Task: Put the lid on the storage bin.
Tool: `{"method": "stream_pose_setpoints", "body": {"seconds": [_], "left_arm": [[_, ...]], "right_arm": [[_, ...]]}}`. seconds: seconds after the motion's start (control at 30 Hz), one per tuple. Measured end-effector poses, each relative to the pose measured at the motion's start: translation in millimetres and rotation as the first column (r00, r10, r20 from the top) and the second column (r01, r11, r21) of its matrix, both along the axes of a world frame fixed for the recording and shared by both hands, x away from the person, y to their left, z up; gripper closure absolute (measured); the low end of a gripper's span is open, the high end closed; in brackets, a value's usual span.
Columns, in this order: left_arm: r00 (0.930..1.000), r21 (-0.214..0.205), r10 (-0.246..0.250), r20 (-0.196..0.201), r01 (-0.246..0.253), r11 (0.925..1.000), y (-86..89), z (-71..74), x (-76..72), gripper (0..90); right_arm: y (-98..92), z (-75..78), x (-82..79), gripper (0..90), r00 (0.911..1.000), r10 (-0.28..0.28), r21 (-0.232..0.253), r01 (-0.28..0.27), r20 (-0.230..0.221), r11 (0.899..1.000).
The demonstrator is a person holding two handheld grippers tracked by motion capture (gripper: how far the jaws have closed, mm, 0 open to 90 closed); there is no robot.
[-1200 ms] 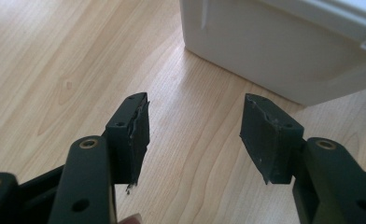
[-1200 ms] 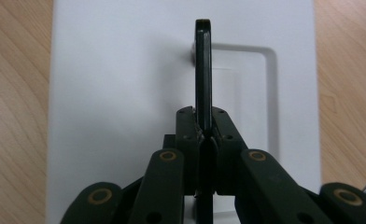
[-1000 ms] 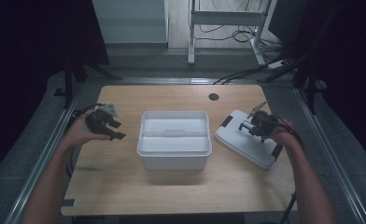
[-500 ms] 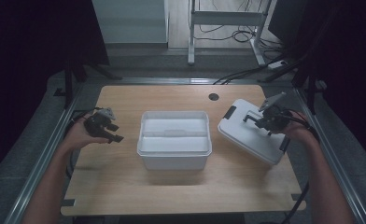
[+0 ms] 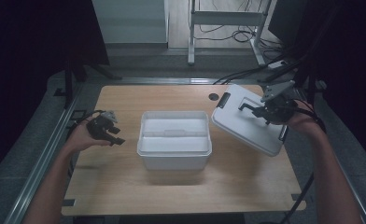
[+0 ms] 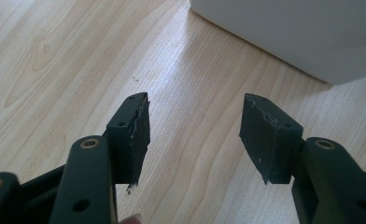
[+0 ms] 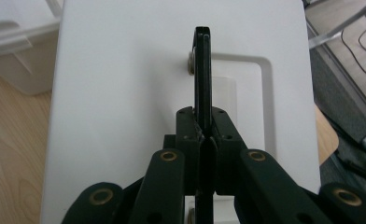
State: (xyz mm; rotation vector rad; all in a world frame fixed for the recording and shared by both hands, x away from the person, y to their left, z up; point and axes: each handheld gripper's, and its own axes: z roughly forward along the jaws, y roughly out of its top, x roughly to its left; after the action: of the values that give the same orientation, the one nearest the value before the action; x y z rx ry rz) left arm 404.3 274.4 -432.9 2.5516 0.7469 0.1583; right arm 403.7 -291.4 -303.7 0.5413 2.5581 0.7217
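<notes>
An open white plastic box (image 5: 174,138) stands in the middle of the wooden table (image 5: 125,191). Its white lid (image 5: 246,120) hangs tilted above the table's right side, lifted by its black handle (image 7: 203,70). My right gripper (image 5: 268,109) is shut on that handle, whose thin bar stands up between the jaws in the right gripper view. The lid's top face (image 7: 125,93) spreads out behind the handle. My left gripper (image 5: 112,135) rests low over the table to the left of the box, open, with nothing between its fingers (image 6: 134,130). The box's wall (image 6: 288,32) is just ahead of it.
A round dark hole (image 5: 213,97) sits near the table's far edge. Black clips (image 5: 223,100) are on the lid's ends. Metal rails run along both table sides, and cables (image 5: 246,35) and a stand lie on the floor beyond.
My right gripper has raised the lid off the table by its handle and tilted it. The left gripper has drifted slightly toward me, still open.
</notes>
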Motion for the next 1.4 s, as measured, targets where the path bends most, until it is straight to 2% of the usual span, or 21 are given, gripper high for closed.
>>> {"method": "stream_pose_setpoints", "body": {"seconds": [0.2,0.63,0.67,0.77,0.8,0.97,1.03,1.07,1.1,1.13,1.17,1.2,1.3,1.33,1.4], "left_arm": [[1.0000,0.000,-0.004,-0.002,0.004,1.0000,-2.4,-1.3,-0.2,42.8],[0.9999,0.011,0.002,-0.011,-0.001,0.9999,-4.2,-7.8,0.0,42.9],[0.9999,0.006,0.006,-0.011,-0.006,1.0000,-5.3,-9.2,-0.1,42.9],[0.9999,0.011,-0.003,-0.015,0.003,0.9999,-6.8,-11.8,0.4,42.9],[0.9997,0.006,0.005,-0.024,-0.005,1.0000,-8.0,-13.9,-0.1,42.8],[0.9995,0.016,-0.003,-0.030,0.004,0.9999,-8.5,-16.9,0.1,42.9],[0.9995,0.011,0.001,-0.033,-0.001,0.9999,-9.6,-19.0,-0.7,42.9],[0.9994,0.023,-0.009,-0.032,0.010,0.9997,-9.5,-19.3,-0.4,42.9],[0.9994,0.018,-0.005,-0.033,0.006,0.9998,-10.0,-20.0,-0.8,42.9],[0.9994,0.016,-0.004,-0.034,0.005,0.9999,-10.5,-20.5,-1.1,42.9],[0.9994,0.016,-0.004,-0.034,0.005,0.9999,-10.5,-20.5,-1.1,42.9],[0.9993,0.016,-0.007,-0.036,0.007,0.9998,-10.7,-20.7,-1.2,42.9],[0.9992,0.019,-0.007,-0.038,0.007,0.9998,-11.3,-21.8,-1.4,42.9],[0.9992,0.019,-0.006,-0.038,0.007,0.9998,-11.4,-22.4,-1.4,42.9],[0.9991,0.022,-0.007,-0.042,0.008,0.9997,-11.7,-23.0,-1.3,42.9]], "right_arm": [[12.3,6.4,0.3,83.6,0.9993,0.037,0.023,-0.038,0.007,0.999],[44.9,17.7,3.0,83.6,0.9936,0.112,0.034,-0.112,0.017,0.993],[53.4,19.0,3.3,83.6,0.9910,0.133,0.035,-0.133,0.020,0.990],[61.5,20.5,3.6,83.6,0.9878,0.154,0.037,-0.155,0.019,0.987],[70.2,21.6,4.2,83.5,0.9837,0.179,0.039,-0.179,0.019,0.983],[88.8,22.2,5.5,83.5,0.9782,0.207,0.039,-0.207,0.011,0.977],[97.4,22.1,6.0,83.5,0.9744,0.225,0.035,-0.225,0.007,0.974],[105.6,20.9,6.5,83.5,0.9698,0.244,0.036,-0.244,0.004,0.969],[105.6,20.9,6.5,83.5,0.9698,0.244,0.036,-0.244,0.004,0.969],[112.3,19.8,6.8,83.5,0.9657,0.260,0.035,-0.259,0.000,0.965],[112.3,19.8,6.8,83.5,0.9657,0.260,0.035,-0.259,0.000,0.965],[119.8,18.4,7.1,83.5,0.9617,0.274,0.035,-0.274,-0.004,0.961],[125.2,17.3,7.6,83.5,0.9585,0.285,0.037,-0.285,-0.007,0.958],[130.1,16.1,8.6,83.5,0.9550,0.297,0.040,-0.296,-0.008,0.954],[132.6,15.7,8.7,83.5,0.9541,0.299,0.040,-0.299,-0.009,0.954]]}}
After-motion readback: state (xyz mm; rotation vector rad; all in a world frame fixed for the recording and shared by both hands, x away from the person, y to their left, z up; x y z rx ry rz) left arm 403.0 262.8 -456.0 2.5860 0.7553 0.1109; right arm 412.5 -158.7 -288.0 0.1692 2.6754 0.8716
